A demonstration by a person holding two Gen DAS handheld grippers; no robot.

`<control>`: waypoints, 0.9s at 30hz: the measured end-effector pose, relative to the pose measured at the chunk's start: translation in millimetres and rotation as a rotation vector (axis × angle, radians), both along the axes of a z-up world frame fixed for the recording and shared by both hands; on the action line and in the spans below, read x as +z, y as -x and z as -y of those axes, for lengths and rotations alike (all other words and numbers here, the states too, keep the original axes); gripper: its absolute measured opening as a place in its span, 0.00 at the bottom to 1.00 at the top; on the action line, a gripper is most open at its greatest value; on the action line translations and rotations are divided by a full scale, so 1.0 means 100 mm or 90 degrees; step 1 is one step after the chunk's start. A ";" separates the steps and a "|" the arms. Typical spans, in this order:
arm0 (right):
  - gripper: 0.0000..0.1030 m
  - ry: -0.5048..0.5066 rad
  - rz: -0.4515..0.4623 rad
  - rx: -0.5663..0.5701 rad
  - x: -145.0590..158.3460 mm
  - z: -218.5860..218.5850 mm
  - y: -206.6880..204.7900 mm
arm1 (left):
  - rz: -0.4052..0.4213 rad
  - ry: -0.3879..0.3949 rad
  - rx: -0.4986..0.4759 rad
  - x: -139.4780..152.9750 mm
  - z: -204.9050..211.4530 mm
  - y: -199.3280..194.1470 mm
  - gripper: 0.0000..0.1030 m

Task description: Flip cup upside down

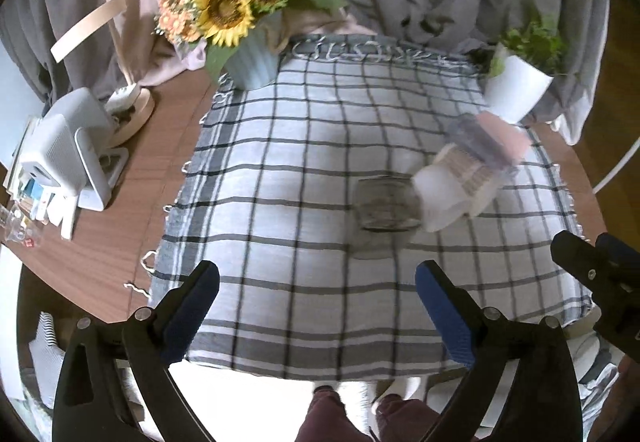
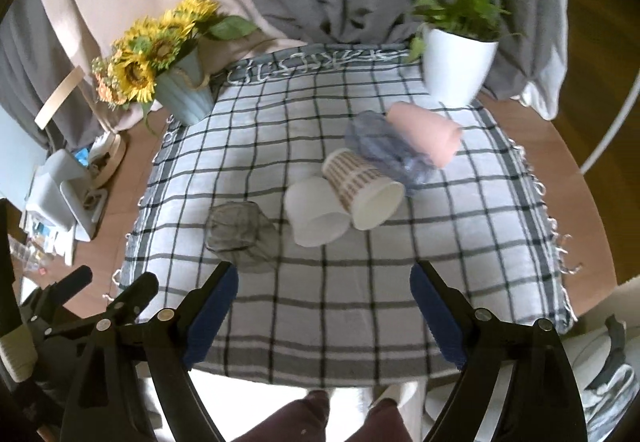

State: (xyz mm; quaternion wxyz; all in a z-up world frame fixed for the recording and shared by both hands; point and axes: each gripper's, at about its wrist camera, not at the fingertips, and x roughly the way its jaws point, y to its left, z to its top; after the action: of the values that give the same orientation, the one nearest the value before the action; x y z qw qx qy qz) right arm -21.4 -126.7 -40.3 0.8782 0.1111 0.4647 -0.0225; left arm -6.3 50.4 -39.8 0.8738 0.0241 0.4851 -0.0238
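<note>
fingers (image 2: 216,318) apart — cups (image 2: 372,193) unlabelled

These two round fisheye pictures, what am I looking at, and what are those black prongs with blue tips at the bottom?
Each picture comes from a camera on a hand-held claw, looking forward along its two fingers. One shows the left claw, the other the right claw. Both are open and hold nothing. Ahead is a checked cloth on a wooden table. Five cups lie tipped on it: a clear glass, a white cup, a patterned paper cup, a bluish plastic cup and a pink cup. Sunflowers and a potted plant stand behind.
</note>
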 end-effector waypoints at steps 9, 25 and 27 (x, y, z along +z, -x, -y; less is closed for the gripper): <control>0.86 -0.002 0.030 -0.025 0.17 0.37 0.35 | 0.028 0.003 -0.018 0.18 0.32 0.25 0.99; 0.86 0.016 0.087 -0.028 0.35 0.58 0.61 | 0.077 -0.010 0.004 0.40 0.50 0.46 0.99; 0.86 0.017 0.092 -0.028 0.36 0.58 0.64 | 0.084 -0.015 0.009 0.42 0.49 0.48 0.99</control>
State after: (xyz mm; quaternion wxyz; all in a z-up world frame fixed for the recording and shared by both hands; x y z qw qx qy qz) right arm -85.0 -185.2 -4.6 0.9101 0.1112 0.3973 -0.0398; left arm -54.1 1.2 2.6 0.9037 0.0327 0.4268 -0.0101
